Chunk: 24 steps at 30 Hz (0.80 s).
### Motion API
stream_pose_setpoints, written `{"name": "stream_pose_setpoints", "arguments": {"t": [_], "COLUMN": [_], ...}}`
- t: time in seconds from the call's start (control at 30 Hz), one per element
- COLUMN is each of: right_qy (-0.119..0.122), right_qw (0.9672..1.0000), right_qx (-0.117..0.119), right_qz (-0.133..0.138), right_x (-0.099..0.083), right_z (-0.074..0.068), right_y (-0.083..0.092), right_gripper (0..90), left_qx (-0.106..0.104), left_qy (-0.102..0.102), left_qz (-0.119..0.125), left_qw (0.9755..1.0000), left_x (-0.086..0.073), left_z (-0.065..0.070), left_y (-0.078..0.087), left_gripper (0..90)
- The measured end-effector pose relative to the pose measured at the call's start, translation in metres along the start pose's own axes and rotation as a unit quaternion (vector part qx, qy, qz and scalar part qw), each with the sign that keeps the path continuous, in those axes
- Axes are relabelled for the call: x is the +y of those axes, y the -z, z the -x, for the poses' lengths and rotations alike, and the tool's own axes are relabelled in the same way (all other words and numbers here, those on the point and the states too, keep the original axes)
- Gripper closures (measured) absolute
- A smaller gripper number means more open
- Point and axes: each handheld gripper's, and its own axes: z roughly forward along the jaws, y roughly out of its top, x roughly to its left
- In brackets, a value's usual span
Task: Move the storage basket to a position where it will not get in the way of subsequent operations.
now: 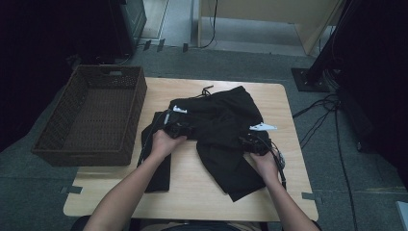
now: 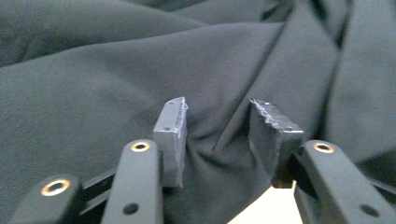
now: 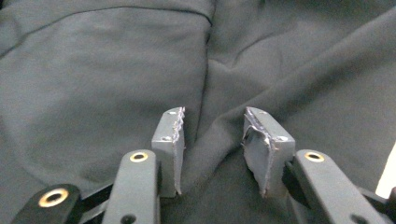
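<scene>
At the near edge of the pale wooden table, the person's forearms come in and lead to the two hand-held grippers, both pushed into a crumpled black fabric garment that lies spread across the middle of the tabletop. A second, narrower piece of black cloth lies flat just left of it, toward the near left.

The left gripper has its jaws spread partway, with a raised fold of the garment bunched between the grey pads; the cloth seems to sit loosely there, not squeezed. The right gripper stands much the same: jaws apart, a ridge of fabric rising between them, the pads not pressing it.

The likely trouble is a poor bite. If either pair closes on only the top layer, a lift would peel that layer away and leave the rest slumped on the table, undoing any fold. Closing on too thick a bunch could let the slippery weave slide out mid-carry. Uneven grips on the two sides would make the garment hang crooked.

Farther off, the dark brown woven basket sits at the table's left edge, overhanging it; a trailing hem or the loose drawstring at the far side could catch its rim or drag the other cloth along.
</scene>
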Motion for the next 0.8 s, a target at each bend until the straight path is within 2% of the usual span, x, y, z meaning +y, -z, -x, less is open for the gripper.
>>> {"name": "stream_pose_setpoints", "arguments": {"t": [0.03, 0.13, 0.2, 0.27, 0.37, 0.5, 0.57, 0.63, 0.7, 0.73, 0.8], "right_qy": [0.002, 0.005, 0.016, 0.014, 0.018, 0.024, 0.023, 0.017, 0.007, 0.01, 0.023], "right_qw": [1.0, 0.9999, 0.9997, 0.9997, 0.9997, 0.9996, 0.9995, 0.999, 0.999, 0.9989, 0.9984], "right_qx": [-0.004, -0.012, -0.017, -0.015, -0.017, -0.014, -0.023, -0.042, -0.045, -0.046, -0.048], "right_qz": [0.002, 0.002, 0.007, 0.009, 0.006, 0.002, 0.002, -0.001, -0.002, -0.008, -0.018], "right_x": [0.001, 0.009, 0.016, 0.025, 0.044, 0.07, 0.08, 0.089, 0.091, 0.091, 0.089], "right_z": [0.0, -0.001, -0.003, -0.004, -0.006, -0.009, -0.008, -0.006, -0.006, -0.007, -0.008], "right_y": [-0.003, -0.012, -0.021, -0.031, -0.051, -0.076, -0.086, -0.093, -0.095, -0.093, -0.088], "right_gripper": [61.5, 64.6, 65.4, 65.7, 66.0, 65.5, 63.6, 59.2, 59.0, 58.4, 56.0], "left_qx": [0.009, 0.015, 0.026, 0.033, 0.038, 0.063, 0.061, 0.046, 0.05, 0.052, 0.049], "left_qy": [-0.001, 0.026, 0.03, 0.039, 0.06, 0.07, 0.078, 0.074, 0.052, 0.042, 0.041], "left_qz": [0.005, 0.011, 0.011, 0.01, 0.012, 0.013, 0.008, 0.006, 0.015, 0.022, 0.026], "left_qw": [0.9999, 0.9995, 0.9992, 0.9986, 0.9974, 0.9955, 0.9951, 0.9962, 0.9973, 0.9975, 0.9976], "left_x": [0.001, 0.009, 0.017, 0.025, 0.036, 0.049, 0.054, 0.055, 0.051, 0.049, 0.044], "left_z": [-0.001, -0.01, -0.017, -0.024, -0.036, -0.05, -0.053, -0.054, -0.051, -0.05, -0.054], "left_y": [-0.002, -0.007, -0.012, -0.016, -0.022, -0.029, -0.03, -0.028, -0.023, -0.02, -0.015], "left_gripper": [62.4, 64.1, 65.1, 65.3, 65.5, 65.9, 62.9, 56.9, 56.4, 56.4, 56.1]}}
